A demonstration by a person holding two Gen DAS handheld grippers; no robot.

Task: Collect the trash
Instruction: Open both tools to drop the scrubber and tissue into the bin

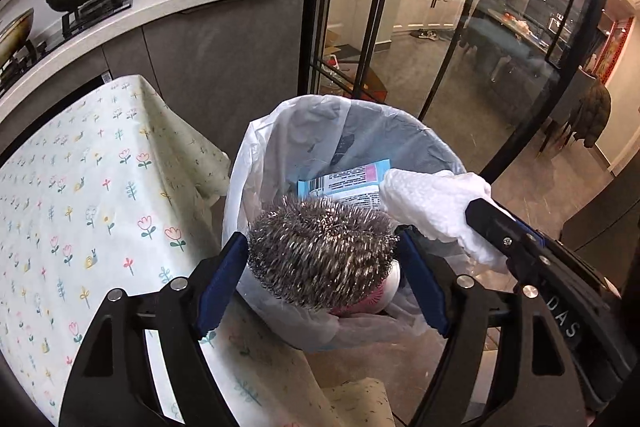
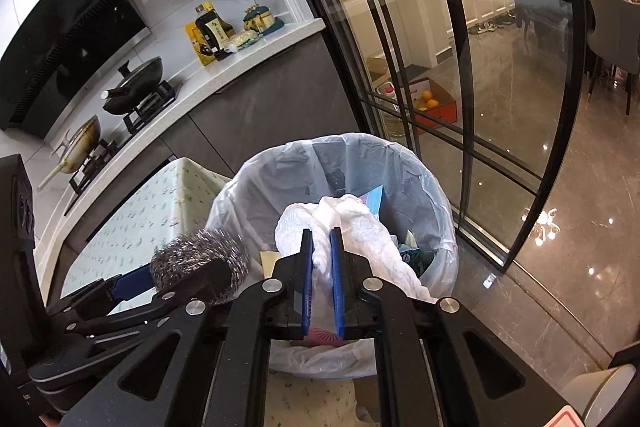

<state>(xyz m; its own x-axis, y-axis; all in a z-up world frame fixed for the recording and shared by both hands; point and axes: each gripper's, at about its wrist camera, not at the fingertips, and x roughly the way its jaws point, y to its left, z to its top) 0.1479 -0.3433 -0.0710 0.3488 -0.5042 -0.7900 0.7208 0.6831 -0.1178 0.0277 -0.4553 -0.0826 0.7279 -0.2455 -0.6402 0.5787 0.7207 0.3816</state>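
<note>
Over the plastic-lined bin point(image 1: 280, 131), our left gripper point(image 1: 322, 255) pinches a wiry steel scourer point(image 1: 320, 251); our right gripper point(image 2: 320, 239) clamps crumpled, dimpled tissue point(image 2: 360, 227); only the right view shows boxed oranges point(image 2: 428, 101)

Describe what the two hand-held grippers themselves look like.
Both are matte black plastic frames with cut-out linkage arms and silver round pivot bolts. Each finger carries a blue ridged pad. The right hand-held gripper shows white "DAS" lettering on its side in the left hand-held gripper's view. No cables or sleeves visible.
</note>
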